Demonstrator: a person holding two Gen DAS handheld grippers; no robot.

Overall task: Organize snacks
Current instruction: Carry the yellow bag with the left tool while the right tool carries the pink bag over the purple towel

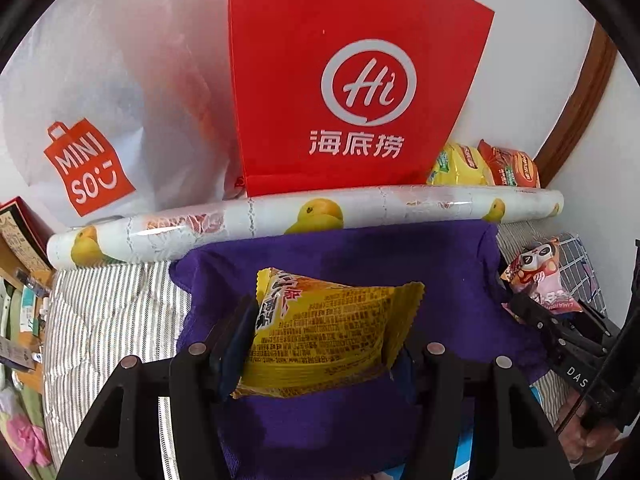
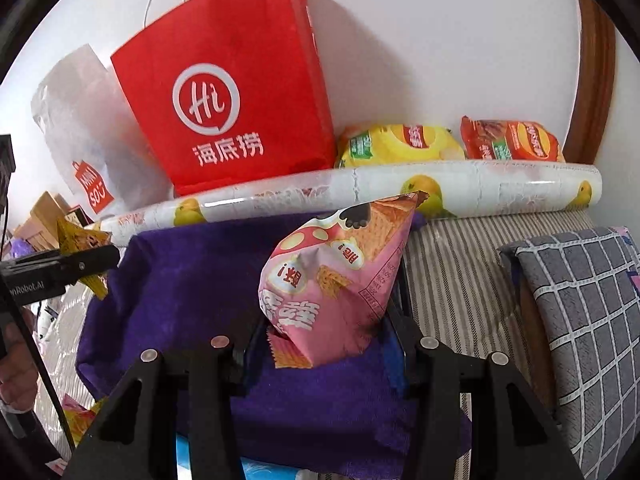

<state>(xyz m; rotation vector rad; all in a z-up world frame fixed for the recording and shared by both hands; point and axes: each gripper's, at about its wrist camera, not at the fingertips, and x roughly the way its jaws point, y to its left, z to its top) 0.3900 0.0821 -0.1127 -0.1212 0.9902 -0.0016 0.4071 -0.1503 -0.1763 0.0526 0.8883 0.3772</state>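
My left gripper (image 1: pixel 320 344) is shut on a yellow snack packet (image 1: pixel 332 332) and holds it above a purple cloth (image 1: pixel 360 252). My right gripper (image 2: pixel 324 328) is shut on a pink snack packet (image 2: pixel 336 276) above the same purple cloth (image 2: pixel 192 272). The right gripper with the pink packet (image 1: pixel 536 276) shows at the right of the left wrist view. The left gripper with the yellow packet (image 2: pixel 80 244) shows at the left of the right wrist view. A yellow chips bag (image 2: pixel 400 144) and a red chips bag (image 2: pixel 512 140) lie against the wall.
A red paper bag (image 2: pixel 228 92) and a white Miniso bag (image 1: pixel 92 128) stand at the wall behind a duck-print roll (image 1: pixel 280 216). A striped bed cover (image 2: pixel 460 264) lies under the cloth. A grey checked pillow (image 2: pixel 580 320) is at the right. More packets (image 2: pixel 80 416) lie at lower left.
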